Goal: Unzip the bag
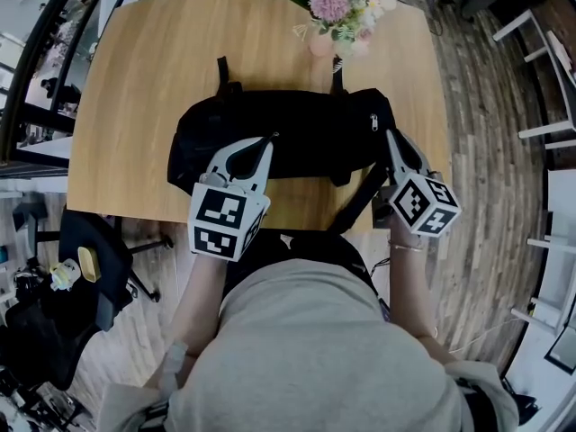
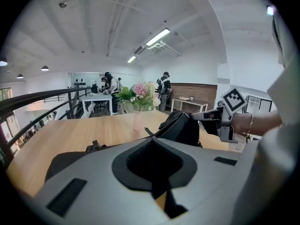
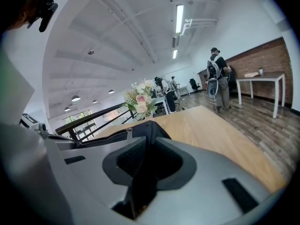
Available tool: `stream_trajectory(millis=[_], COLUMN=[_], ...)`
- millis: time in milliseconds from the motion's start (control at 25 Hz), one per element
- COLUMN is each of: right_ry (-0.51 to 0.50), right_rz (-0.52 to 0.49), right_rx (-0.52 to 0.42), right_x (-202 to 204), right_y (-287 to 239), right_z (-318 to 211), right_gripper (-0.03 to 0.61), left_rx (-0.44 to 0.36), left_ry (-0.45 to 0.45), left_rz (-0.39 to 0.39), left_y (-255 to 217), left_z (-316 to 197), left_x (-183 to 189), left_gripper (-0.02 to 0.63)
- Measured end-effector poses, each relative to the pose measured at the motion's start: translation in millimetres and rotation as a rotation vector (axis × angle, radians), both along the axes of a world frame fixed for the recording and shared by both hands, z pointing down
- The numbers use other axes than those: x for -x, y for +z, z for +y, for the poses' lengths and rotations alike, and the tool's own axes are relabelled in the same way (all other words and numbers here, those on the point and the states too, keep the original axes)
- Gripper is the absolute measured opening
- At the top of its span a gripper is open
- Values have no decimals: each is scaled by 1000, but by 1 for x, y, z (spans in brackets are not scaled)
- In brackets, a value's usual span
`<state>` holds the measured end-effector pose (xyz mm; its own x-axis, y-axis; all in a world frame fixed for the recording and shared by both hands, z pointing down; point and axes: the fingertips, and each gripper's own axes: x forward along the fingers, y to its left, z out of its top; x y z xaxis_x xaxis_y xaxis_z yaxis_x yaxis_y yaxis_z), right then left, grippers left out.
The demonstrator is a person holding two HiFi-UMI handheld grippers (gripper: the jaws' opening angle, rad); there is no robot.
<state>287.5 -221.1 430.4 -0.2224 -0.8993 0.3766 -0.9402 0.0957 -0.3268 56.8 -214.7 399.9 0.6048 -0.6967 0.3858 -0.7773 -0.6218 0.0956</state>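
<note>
A black bag (image 1: 297, 133) lies across the wooden table (image 1: 135, 79), long side towards me. Its silver zipper pull (image 1: 373, 121) sits near the right end, and it also shows in the right gripper view (image 3: 127, 131). My right gripper (image 1: 392, 136) is shut on the bag's right end, with black fabric (image 3: 143, 125) running between its jaws (image 3: 147, 138). The left gripper (image 1: 269, 139) rests its tips on the bag's top at the left of centre. Its jaws (image 2: 151, 140) meet; I cannot tell whether they pinch fabric. The bag's raised right end (image 2: 180, 128) stands ahead of them.
A pink vase of flowers (image 1: 337, 12) stands at the table's far edge behind the bag. One bag strap (image 1: 355, 201) hangs over the near edge by my body. A black chair (image 1: 99, 259) stands on the floor to the left, white furniture (image 1: 549, 61) to the right.
</note>
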Motion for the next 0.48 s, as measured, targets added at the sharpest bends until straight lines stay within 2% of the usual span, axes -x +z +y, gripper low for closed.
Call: stream_trajectory(millis=[200,360,480], right_ry=[37,39,-15], right_rz=[27,116,221], right_rx=[-10,-23,-8], right_x=[-1,7,17], right_y=[-8,-15,-11], right_z=[-1,2,4], right_gripper=[78,82,153], left_rx=[5,-2,6], left_ry=[-3,5,18], left_rz=[22,20,31], left_y=[-4,-8,-7], left_z=[2,2,1], left_x=[6,7,6], left_gripper=[20,18,18])
